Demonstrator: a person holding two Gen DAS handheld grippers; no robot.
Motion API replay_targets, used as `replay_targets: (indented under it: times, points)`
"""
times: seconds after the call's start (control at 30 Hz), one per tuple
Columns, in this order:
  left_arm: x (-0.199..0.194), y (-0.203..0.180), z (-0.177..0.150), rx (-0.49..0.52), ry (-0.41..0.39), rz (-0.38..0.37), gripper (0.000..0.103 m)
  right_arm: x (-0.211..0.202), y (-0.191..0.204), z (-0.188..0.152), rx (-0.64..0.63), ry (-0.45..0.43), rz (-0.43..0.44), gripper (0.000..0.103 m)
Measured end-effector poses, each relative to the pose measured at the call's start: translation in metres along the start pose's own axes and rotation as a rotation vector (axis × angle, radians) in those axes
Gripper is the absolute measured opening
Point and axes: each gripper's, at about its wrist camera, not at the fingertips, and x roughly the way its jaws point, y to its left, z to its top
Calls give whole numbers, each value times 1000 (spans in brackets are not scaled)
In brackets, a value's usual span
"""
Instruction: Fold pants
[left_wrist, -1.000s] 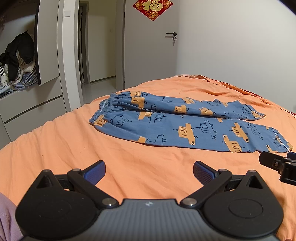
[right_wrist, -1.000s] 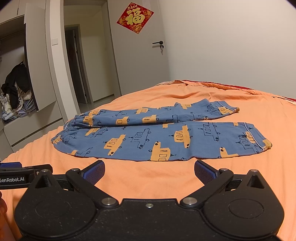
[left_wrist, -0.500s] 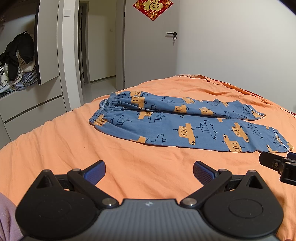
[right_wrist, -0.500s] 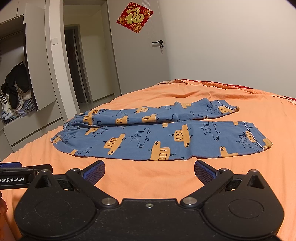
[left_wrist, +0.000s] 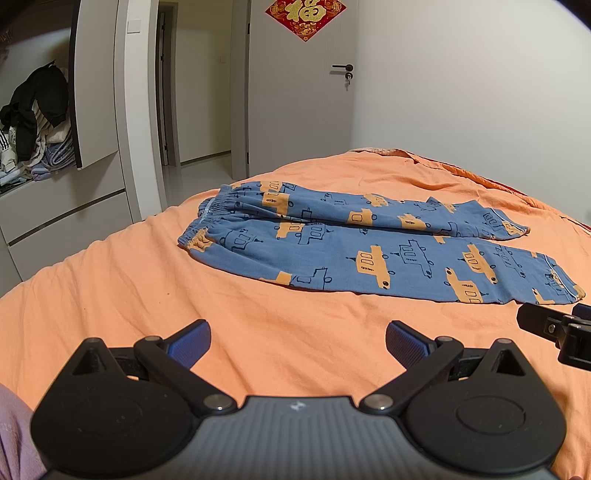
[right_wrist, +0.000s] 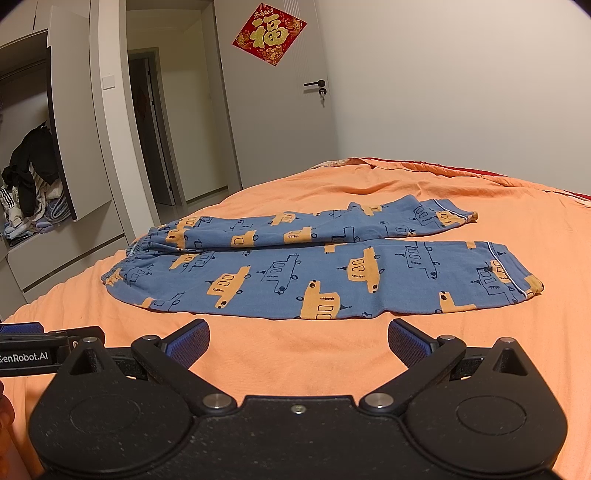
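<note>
The blue pyjama pants, printed with orange vehicles, lie flat on the orange bedsheet, legs side by side, waistband toward the wardrobe. Nothing looks folded yet, so this seems the approach stage. The left gripper and right gripper hover short of the near leg, jaws spread wide and empty. Next, each probably needs to pinch an edge.
</note>
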Motion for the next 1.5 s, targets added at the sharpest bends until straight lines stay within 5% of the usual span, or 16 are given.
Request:
replay_targets:
  times: [0.97, 1.23, 1.5]
  points:
    - [9, -1, 2, -17, 40, -31, 103, 2, 1, -1, 0, 3, 1, 102]
    - [36, 5, 52, -18, 38, -69, 103, 3, 2, 29, -40, -48, 41, 102]
    - [101, 19, 125, 7, -3, -119, 103, 55, -8, 87, -154, -53, 94, 102]
